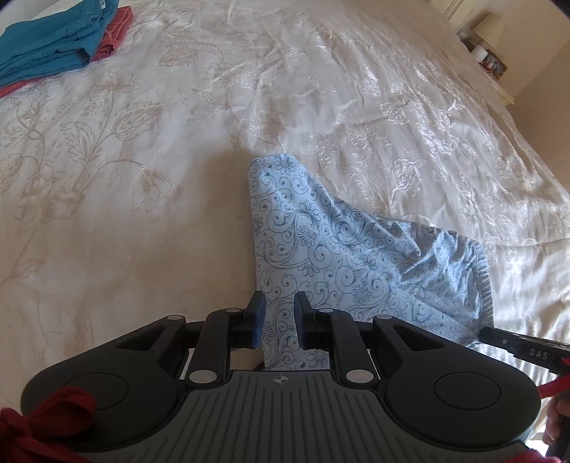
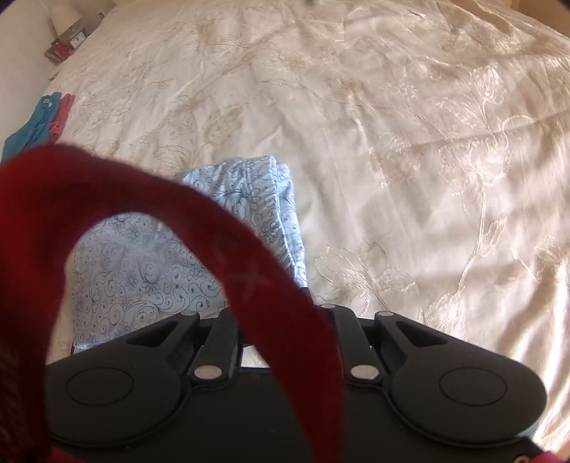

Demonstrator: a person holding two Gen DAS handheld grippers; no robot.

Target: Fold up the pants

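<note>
Light blue pants [image 1: 342, 249] printed with dark blue swirls and small flowers lie on a cream bedspread [image 1: 142, 178] embroidered with pale floral stems. The cloth is partly folded into a rough wedge: a narrow end points away from the camera, and a gathered, ribbed waistband [image 1: 482, 281] bunches at the right edge.

In the left wrist view, the left gripper [image 1: 279, 320] sits low over the near edge of the pants. Its 2 blue-padded fingers [image 1: 257, 318] stand a narrow gap apart with patterned cloth showing between them, not pinched. The tip of the right gripper [image 1: 520, 350] enters from the right, at the waistband corner. A folded teal garment [image 1: 57, 39] lies on a pink one [image 1: 117, 30] at the far left.

The right wrist view shows the pants [image 2: 256, 199] from the other side, as stacked folded layers. A red strap [image 2: 249, 270] loops across the lens (it hides the right gripper's fingertips), so I cannot tell whether those fingers are apart or closed. This view alone shows a bedside table with a small clock [image 2: 76, 40].
</note>
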